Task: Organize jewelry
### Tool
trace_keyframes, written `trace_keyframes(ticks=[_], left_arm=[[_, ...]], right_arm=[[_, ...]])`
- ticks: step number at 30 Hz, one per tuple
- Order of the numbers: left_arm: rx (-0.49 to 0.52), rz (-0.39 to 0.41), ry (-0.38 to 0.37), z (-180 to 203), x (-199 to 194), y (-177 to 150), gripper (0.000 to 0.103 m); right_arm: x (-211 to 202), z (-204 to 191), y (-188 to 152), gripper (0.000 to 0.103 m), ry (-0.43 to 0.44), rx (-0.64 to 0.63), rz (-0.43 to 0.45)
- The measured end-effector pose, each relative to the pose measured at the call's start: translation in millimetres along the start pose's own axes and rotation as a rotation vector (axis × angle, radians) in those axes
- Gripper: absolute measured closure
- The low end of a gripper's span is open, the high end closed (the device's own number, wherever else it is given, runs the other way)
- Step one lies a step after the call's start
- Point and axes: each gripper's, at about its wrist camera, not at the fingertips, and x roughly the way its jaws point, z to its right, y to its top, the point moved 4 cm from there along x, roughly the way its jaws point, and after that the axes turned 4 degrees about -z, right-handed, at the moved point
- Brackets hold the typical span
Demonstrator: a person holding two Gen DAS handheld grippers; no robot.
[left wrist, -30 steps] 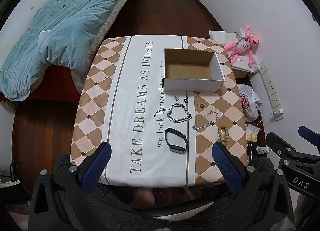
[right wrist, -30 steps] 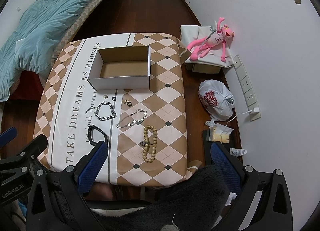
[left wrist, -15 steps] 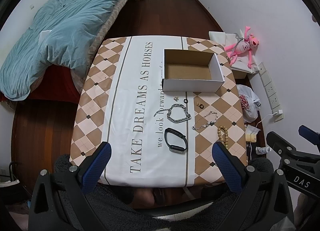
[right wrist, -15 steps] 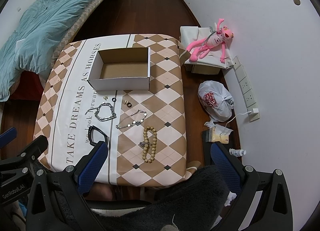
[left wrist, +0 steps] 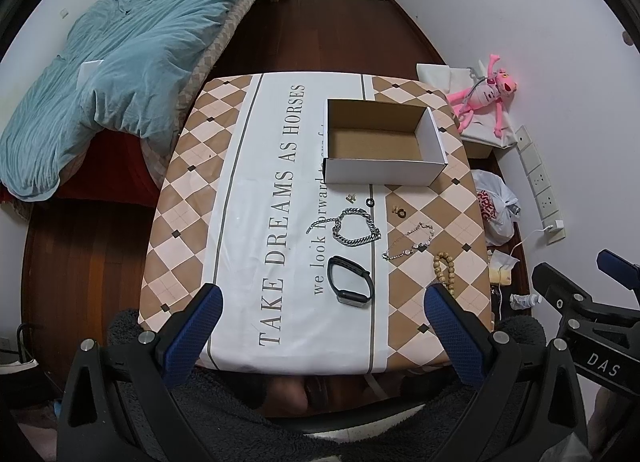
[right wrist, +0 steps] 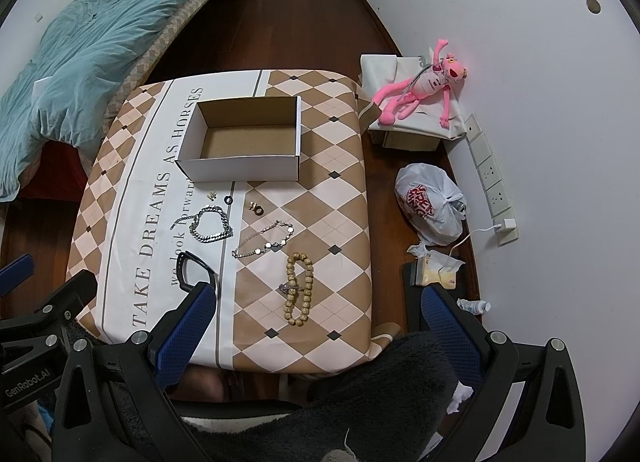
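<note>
An empty cardboard box (left wrist: 384, 177) (right wrist: 240, 171) stands at the far side of the table. In front of it lie a silver chain bracelet (left wrist: 356, 227) (right wrist: 210, 225), a thin silver bracelet (left wrist: 408, 242) (right wrist: 264, 244), a wooden bead bracelet (left wrist: 444, 268) (right wrist: 298, 290), a black smart band (left wrist: 350, 280) (right wrist: 196, 266) and small rings (left wrist: 399, 211) (right wrist: 256, 207). My left gripper (left wrist: 320, 302) is open and empty, high above the table's near edge. My right gripper (right wrist: 316, 302) is open and empty, above the near right corner.
The table wears a checkered cloth (left wrist: 200, 201) with printed words. A bed with a blue duvet (left wrist: 120, 73) is on the left. A pink plush toy (right wrist: 424, 85), a white plastic bag (right wrist: 430, 205) and a wall power strip (right wrist: 492, 181) are on the right.
Both views have shifted very slightly; the grippers stay open and no jewelry has moved.
</note>
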Motion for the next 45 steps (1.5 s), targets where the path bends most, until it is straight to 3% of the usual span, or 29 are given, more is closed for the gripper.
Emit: trace_keyframes(ticks=[17,23,28,34,40,44,45], left_arm=[[0.006,0.001,0.013,7,-5,17,0.000],[0.036,0.014,0.078,10,31,39,0.000],[0.043,-0.074,0.086,7,81,34,0.000],[0.003,-0.213,0.075,-1,138,10,0.000],[-0.071,-0.326,0.019,-7,178,-7,0.001],[-0.104,-0.340,-0.046,-5,195,-8,0.001],[-0.104,-0.332,-0.059,-3,197,-8,0.011]], right_arm=[[-3,9,13,0.000,-0.005,0.021,0.005],[49,29,20,0.000,-0.056,0.082,-0.062],[122,36,3,0.001,-0.022,0.129,-0.202],[190,18,-21,0.011,0.035,0.146,-0.316],[223,1,-36,0.020,0.041,0.131,-0.357],[230,-2,-43,0.028,0.050,0.121,-0.355],[227,-3,-43,0.029,0.052,0.118,-0.355]])
